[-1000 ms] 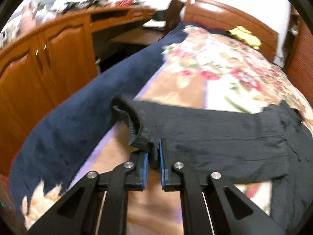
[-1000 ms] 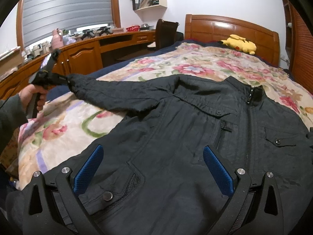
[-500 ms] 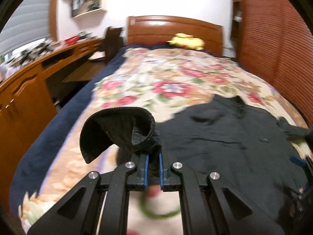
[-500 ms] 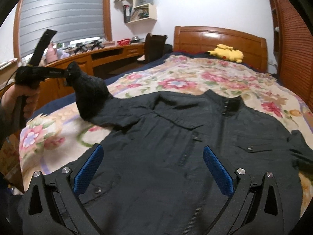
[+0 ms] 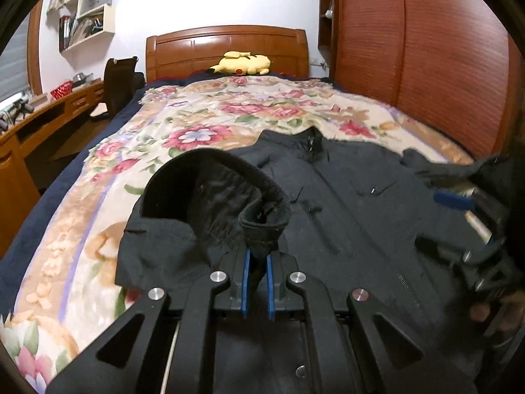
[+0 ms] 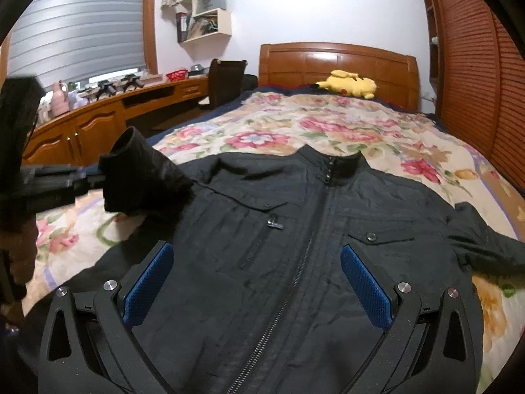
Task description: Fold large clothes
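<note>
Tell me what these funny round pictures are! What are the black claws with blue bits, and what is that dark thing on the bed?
There is no robot here. A person holds a grabber tool in each hand, and each tool carries a small camera looking out along its two fingers. That wide lens makes the pictures look round.

One picture comes from the left gripper. Its blue pads are pinched shut on the cuff of a sleeve, lifted off the bed. The other picture comes from the right gripper. Its pads stand wide apart and hold nothing; it hovers above the cloth.

The dark thing is a black jacket with a zip down the front, lying flat on a flowery blanket. The person is folding it. A yellow plush toy rests by the wooden headboard.
</note>
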Available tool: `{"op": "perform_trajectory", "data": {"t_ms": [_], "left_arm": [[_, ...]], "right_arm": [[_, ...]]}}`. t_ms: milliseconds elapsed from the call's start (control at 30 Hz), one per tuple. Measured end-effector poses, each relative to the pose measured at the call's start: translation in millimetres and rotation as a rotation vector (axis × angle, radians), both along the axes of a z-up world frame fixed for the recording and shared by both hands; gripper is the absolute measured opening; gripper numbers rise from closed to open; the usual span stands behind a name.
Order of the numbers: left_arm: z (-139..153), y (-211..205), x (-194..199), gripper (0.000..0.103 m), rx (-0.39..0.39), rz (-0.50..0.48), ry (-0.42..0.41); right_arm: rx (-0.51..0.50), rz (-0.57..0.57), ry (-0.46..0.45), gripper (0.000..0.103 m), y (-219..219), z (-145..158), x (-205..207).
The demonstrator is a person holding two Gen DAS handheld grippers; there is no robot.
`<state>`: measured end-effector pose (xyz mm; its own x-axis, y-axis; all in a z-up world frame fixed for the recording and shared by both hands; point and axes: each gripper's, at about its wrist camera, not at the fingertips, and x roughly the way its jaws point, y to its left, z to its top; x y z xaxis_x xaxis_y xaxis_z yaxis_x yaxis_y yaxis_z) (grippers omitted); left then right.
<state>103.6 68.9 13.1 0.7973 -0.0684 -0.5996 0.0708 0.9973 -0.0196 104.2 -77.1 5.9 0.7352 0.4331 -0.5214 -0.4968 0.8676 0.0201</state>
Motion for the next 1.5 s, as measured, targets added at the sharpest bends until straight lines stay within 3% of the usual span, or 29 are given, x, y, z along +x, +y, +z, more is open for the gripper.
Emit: {"op": "perform_trajectory", "data": {"t_ms": [233, 333, 833, 967, 1167, 1267, 1500], "left_arm": [[-31.8, -6.6, -7.1, 0.008, -0.032, 0.032, 0.032], [-35.0, -8.4, -15.1, 0.012, 0.003, 0.054, 0.004], [-15.3, 7.0, -52.0, 0.042, 0.015, -0.01, -0.07], [-8.1, 25.2, -60.5, 0.055, 0.011, 0.003, -0.09], [-2.9, 53.3, -68.6, 0.057, -0.01, 0.044, -0.109], [-2.0, 65.6, -71.7, 0.058, 0.014, 0.079, -0.121], [-4.2, 93.3, -74.3, 0.059, -0.015, 0.123, -0.124]], "right_arm": [[-0.02, -0.006, 0.025, 0.103, -1.6, -9.5, 2.8], [-0.03, -0.007, 0.035, 0.103, -0.1, -14.8, 3.3], [-0.033, 0.012, 0.027, 0.103, 14.8, -11.3, 2.9], [-0.066, 0.019, 0.009, 0.103, 22.4, -5.2, 0.0], [-0.072, 0.038, 0.02, 0.101, 37.6, 1.5, 2.3], [-0.104, 0.082, 0.021, 0.099, 59.3, 5.0, 2.2], [-0.171, 0.198, 0.042, 0.095, 118.4, 1.5, -3.4]]}}
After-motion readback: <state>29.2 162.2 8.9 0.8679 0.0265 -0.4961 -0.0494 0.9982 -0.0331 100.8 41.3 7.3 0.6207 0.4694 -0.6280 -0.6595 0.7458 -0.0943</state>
